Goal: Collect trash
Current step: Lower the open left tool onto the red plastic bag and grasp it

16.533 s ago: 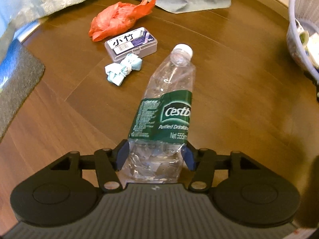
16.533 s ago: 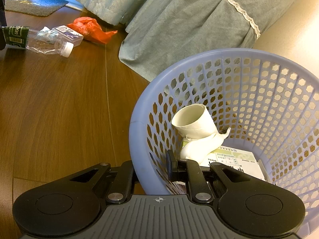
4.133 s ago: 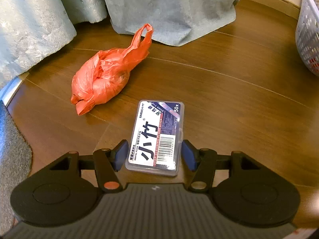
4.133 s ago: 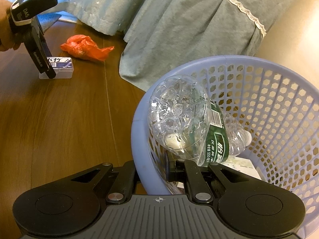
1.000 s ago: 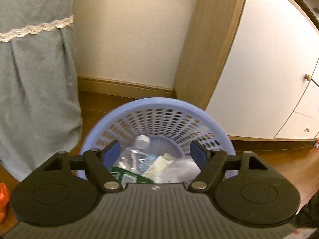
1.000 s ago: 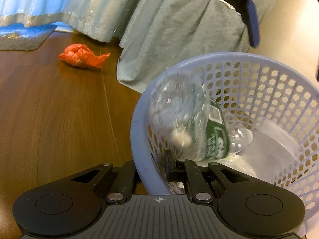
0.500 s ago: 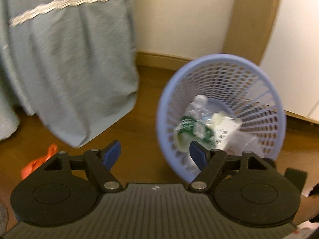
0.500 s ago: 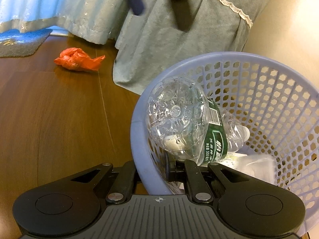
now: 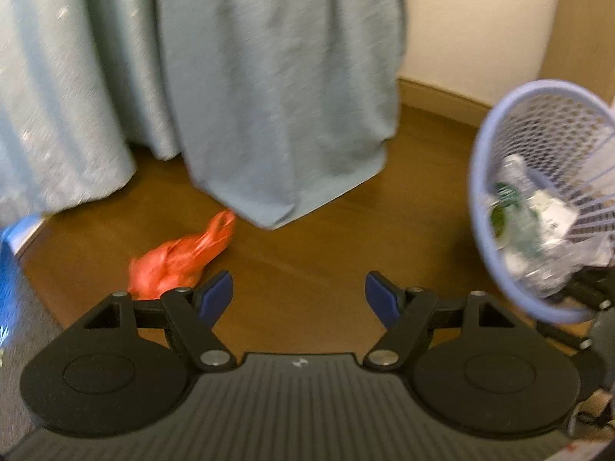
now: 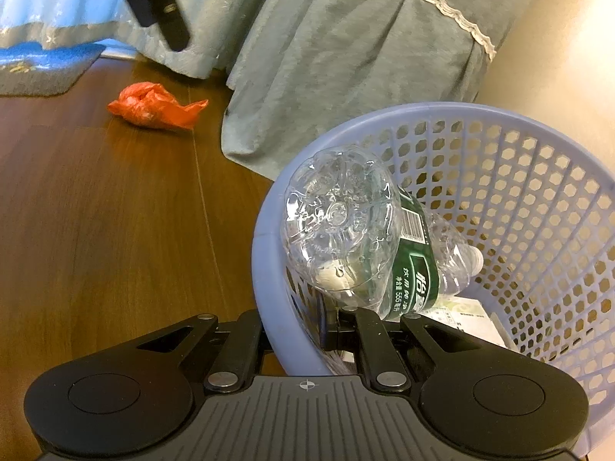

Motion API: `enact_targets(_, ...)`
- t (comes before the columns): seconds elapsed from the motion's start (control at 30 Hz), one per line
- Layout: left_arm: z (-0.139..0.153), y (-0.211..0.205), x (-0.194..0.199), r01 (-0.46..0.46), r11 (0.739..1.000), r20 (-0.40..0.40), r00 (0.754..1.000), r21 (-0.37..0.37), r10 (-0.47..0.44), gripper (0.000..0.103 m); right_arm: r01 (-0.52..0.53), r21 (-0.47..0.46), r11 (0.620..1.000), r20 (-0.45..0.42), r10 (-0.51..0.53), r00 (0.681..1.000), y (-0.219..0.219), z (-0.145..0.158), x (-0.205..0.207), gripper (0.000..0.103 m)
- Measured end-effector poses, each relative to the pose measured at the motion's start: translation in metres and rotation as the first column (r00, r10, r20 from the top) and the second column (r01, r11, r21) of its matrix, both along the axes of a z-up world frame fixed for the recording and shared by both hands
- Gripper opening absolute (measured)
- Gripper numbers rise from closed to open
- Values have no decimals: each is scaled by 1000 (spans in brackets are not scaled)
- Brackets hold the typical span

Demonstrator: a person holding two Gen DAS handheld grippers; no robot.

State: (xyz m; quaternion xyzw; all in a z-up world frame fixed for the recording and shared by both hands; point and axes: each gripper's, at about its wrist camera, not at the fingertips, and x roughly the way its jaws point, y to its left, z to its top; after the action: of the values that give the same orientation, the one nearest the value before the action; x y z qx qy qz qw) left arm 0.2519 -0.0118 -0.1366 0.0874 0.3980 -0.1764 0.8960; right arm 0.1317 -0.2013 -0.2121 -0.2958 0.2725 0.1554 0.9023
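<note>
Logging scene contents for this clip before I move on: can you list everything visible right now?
plastic bag: one, orange-red, on the floor near the bedskirt
basket: one, lavender, tilted, right side
water bottle: one, clear with green label, in the basket
papers: several, white, basket bottom
bedskirt: grey-green, hanging to the floor
mat: one, blue and grey, far left
floor: brown wood
wall: cream
left gripper: black, blue pads, jaws open, empty
right gripper: black, jaws clamped on the basket's rim

floor (image 9: 403, 207): brown wood boards | grey-green bed skirt (image 9: 276, 88): hangs to floor | cream wall (image 9: 472, 19): right of skirt | blue-grey mat (image 10: 38, 69): left of skirt
</note>
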Motion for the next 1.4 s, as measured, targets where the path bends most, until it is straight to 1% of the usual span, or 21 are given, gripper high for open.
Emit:
enact_targets(0.13,-21,25,2,-43,999,-11,999,12,43,72,-2,-15,1000,4,2,1000,1,-1,0,6)
enact_targets(0.23,-35,38,2,-58,998,-21,998,12,58,72,-33,-30,999,-5,33,999,2,-3,0,6)
enact_targets(0.4,-46,53,10,-64,997,-19,998,31,64,72,-27,-41,999,-8,26,1000,4,-3,3,6)
enact_targets(0.63,-61,76,47,-68,994,6,998,88,67,72,-29,-51,998,-12,28,1000,6,-2,5,6)
enact_targets(0.8,-79,87,80,-32,984,10,999,173,30,73,-46,-61,997,-13,45,999,3,-2,7,6)
enact_targets(0.9,-88,94,100,-28,980,-1,1000,199,29,72,-48,-59,997,-14,47,999,3,-2,11,6)
enact_targets(0.97,-94,96,111,-22,978,-14,1000,208,25,70,-44,-56,997,-13,43,999,5,-2,15,6)
enact_targets(1.0,-97,96,118,-12,977,-21,1000,211,17,66,-44,-57,997,-12,44,999,5,-2,17,6)
enact_targets(1.17,-105,94,140,46,973,-60,998,228,-33,64,-58,-76,995,-11,58,998,7,-6,21,6)
enact_targets(1.3,-112,93,154,70,971,-106,993,228,-47,56,-62,-85,994,-8,62,998,8,-8,23,6)
enact_targets(1.37,-115,94,157,71,970,-114,992,234,-45,52,-64,-86,994,-9,64,998,8,-8,23,6)
enact_targets(1.4,-117,95,159,71,971,-125,991,229,-43,47,-64,-86,994,-9,63,998,8,-8,23,6)
